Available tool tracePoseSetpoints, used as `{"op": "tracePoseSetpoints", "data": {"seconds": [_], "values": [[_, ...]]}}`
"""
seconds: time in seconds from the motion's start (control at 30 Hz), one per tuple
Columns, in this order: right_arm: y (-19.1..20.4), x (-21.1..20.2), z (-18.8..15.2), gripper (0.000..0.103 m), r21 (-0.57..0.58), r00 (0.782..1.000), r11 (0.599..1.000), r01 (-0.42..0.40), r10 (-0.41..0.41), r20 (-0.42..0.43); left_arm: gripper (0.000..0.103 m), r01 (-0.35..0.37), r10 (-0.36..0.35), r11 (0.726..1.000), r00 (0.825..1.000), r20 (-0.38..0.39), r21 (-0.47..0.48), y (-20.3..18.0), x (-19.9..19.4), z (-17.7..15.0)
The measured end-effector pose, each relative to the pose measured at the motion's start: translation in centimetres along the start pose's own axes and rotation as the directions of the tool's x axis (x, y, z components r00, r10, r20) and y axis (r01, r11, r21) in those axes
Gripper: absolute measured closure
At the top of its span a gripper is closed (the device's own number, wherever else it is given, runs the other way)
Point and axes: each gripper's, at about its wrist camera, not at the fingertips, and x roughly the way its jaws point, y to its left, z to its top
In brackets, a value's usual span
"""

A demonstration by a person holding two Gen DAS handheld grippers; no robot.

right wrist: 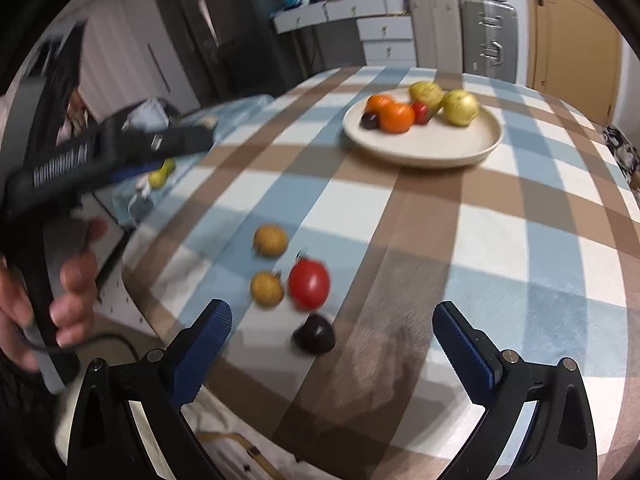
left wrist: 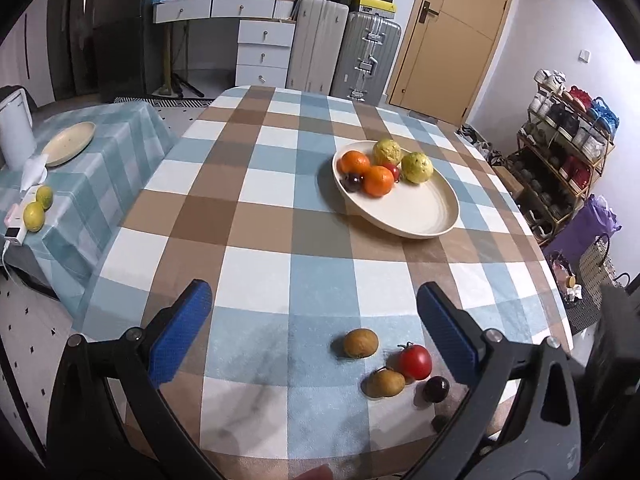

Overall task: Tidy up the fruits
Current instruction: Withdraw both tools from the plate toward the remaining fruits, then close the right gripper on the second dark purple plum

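Fruits: I see four loose ones on the checked surface, all on the near side of the plate and well apart from it.
Loose group: tomato, dark plum and two brown kiwis, one nearer the plate, one farther from it touching the tomato.
Plate load: two oranges, two yellow-green guavas, a small red fruit and a dark one, bunched at the plate's far-left part.
Left gripper: my fingers spread wide, holding nothing, above the near edge of the surface, far from the plate; loose group sits toward its right finger.
Right gripper: fingers spread wide too, empty; plum lies between them, plate far ahead. View is motion-blurred.
Side table: second plate and two limes, left of the main plate.
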Motion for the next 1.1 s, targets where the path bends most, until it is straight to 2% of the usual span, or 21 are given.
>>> {"op": "tracePoseSetpoints", "data": {"seconds": [0.17, 0.27, 0.37, 0.47, 0.53, 0.73, 0.9, 1.1], "values": [[0.8, 1.2, -1.0, 0.004, -0.035, 0.999, 0.999, -0.006, 0.004, -0.055, 0.001, 0.016, -0.016, 1.000, 1.000, 0.003, -0.013, 0.0, -0.2, 0.2], [1.2, 1.8, -1.3, 0.016, -0.046, 0.997, 0.999, -0.014, 0.010, -0.078, 0.001, 0.021, -0.021, 1.000, 1.000, 0.003, -0.020, 0.1, -0.3, 0.2], [1.6, 2.3, -1.4, 0.021, -0.065, 0.996, 0.998, 0.001, -0.007, -0.089, 0.001, 0.024, -0.024, 0.999, 1.000, -0.001, -0.030, 0.2, -0.4, 0.1], [2.0, 2.5, -1.3, 0.032, -0.080, 0.996, 0.997, 0.008, -0.015, -0.088, 0.001, 0.030, -0.031, 0.998, 1.000, -0.006, -0.047, 0.5, -0.3, 0.1], [2.1, 2.5, -1.2, 0.045, -0.085, 0.996, 0.996, 0.014, -0.021, -0.087, 0.001, 0.030, -0.030, 0.998, 1.000, -0.008, -0.050, 0.6, -0.2, 0.1], [1.7, 2.3, -1.2, 0.071, -0.079, 0.996, 0.997, 0.023, -0.029, -0.080, 0.001, 0.032, -0.033, 0.998, 0.999, -0.011, -0.048, 0.6, -0.1, 0.0], [1.0, 2.2, -0.9, 0.076, -0.031, 0.995, 0.999, -0.034, 0.031, -0.097, 0.001, 0.035, -0.036, 0.998, 0.999, -0.021, -0.053, 0.6, 0.3, -0.2], [0.9, 1.1, -0.5, 0.077, -0.030, 0.998, 0.999, -0.028, 0.026, -0.060, 0.001, 0.053, -0.055, 0.997, 0.998, -0.040, -0.050, 0.6, 0.8, -0.6]]}}
